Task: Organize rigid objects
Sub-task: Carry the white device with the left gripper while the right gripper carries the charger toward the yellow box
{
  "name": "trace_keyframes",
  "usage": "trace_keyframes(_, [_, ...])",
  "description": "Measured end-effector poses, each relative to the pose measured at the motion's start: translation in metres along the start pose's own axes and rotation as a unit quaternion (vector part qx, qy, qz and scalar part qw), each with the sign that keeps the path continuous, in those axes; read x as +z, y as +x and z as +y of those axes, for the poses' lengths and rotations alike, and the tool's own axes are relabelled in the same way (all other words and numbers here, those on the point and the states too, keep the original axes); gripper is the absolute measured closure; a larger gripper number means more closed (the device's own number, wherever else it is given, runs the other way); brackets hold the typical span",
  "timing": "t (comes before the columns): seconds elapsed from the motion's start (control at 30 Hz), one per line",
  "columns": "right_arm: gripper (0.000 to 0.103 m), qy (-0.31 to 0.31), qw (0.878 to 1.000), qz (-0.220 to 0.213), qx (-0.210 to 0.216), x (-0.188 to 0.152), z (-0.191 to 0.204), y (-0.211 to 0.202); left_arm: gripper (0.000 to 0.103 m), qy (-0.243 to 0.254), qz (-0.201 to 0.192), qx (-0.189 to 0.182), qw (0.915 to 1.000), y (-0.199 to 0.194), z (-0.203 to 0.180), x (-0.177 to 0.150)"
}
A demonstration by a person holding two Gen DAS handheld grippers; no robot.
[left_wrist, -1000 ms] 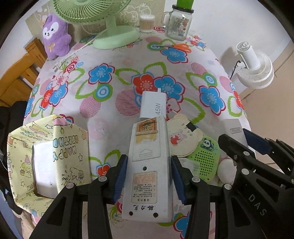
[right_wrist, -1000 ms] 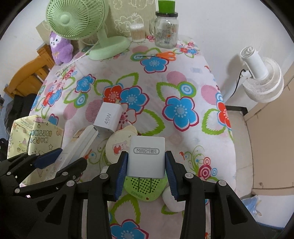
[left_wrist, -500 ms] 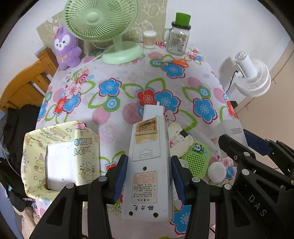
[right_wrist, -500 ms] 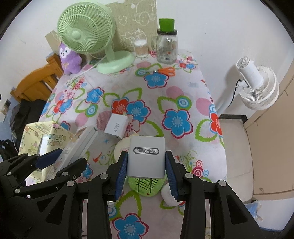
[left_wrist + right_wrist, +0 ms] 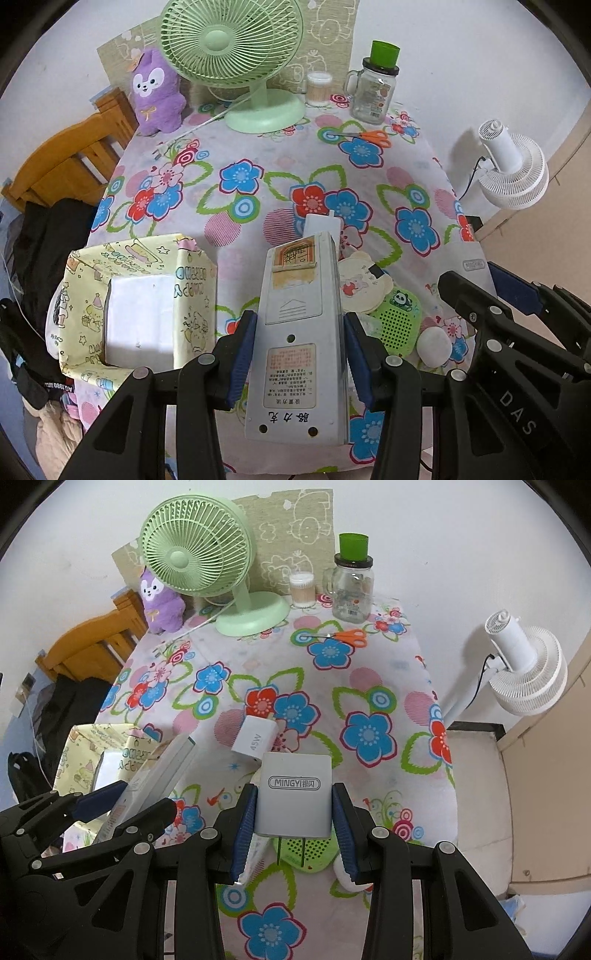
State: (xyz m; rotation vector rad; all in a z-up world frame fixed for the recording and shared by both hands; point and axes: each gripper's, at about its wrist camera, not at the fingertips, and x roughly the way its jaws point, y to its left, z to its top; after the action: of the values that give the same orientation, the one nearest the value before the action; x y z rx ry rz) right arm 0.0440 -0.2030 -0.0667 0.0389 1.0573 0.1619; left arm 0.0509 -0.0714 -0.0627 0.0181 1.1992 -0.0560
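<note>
both claws loaded and lifted above the flowered table, nothing in the box yet

at 9 o'clock in the left wrist view the yellow gift box (image 5: 140,295) stands open, with only its white inside showing, so the sorting looks barely begun. the left gripper (image 5: 300,349) is clenched on the grey remote (image 5: 301,332), held clear of the tablecloth (image 5: 258,155); at 3 o'clock the right gripper (image 5: 293,825) is clamped on the silver charger (image 5: 294,794), prongs hanging free. left to gather, near 5 o'clock: the white 45w adapter (image 5: 255,738), bear-shaped mirror (image 5: 360,284), green speaker (image 5: 397,321) and white pebble (image 5: 434,345). at 12 o'clock stand a green fan (image 5: 236,44), purple plush (image 5: 157,92) and glass jar (image 5: 373,96); a white fan (image 5: 513,166) sits off the table at 2 o'clock.
</note>
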Motion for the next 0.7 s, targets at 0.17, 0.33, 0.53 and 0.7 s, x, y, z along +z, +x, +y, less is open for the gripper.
trace_keyframes(0.17, [0.060, 0.008, 1.000, -0.004, -0.006, 0.003, 0.013, 0.005, 0.055, 0.010, -0.002, -0.003, 0.9999, 0.003, 0.014, 0.004])
trace_keyframes(0.33, [0.060, 0.015, 1.000, 0.000, -0.011, 0.007, 0.034, 0.010, 0.055, 0.019, -0.002, -0.005, 0.9998, 0.002, 0.035, 0.008])
trace_keyframes(0.53, [0.060, 0.020, 1.000, 0.003, -0.016, 0.011, 0.057, 0.016, 0.055, 0.033, -0.002, -0.005, 0.9994, 0.003, 0.056, 0.010])
trace_keyframes(0.7, [0.060, 0.023, 0.999, 0.007, -0.022, 0.014, 0.073, 0.020, 0.055, 0.037, 0.000, -0.007, 0.9993, 0.005, 0.073, 0.011])
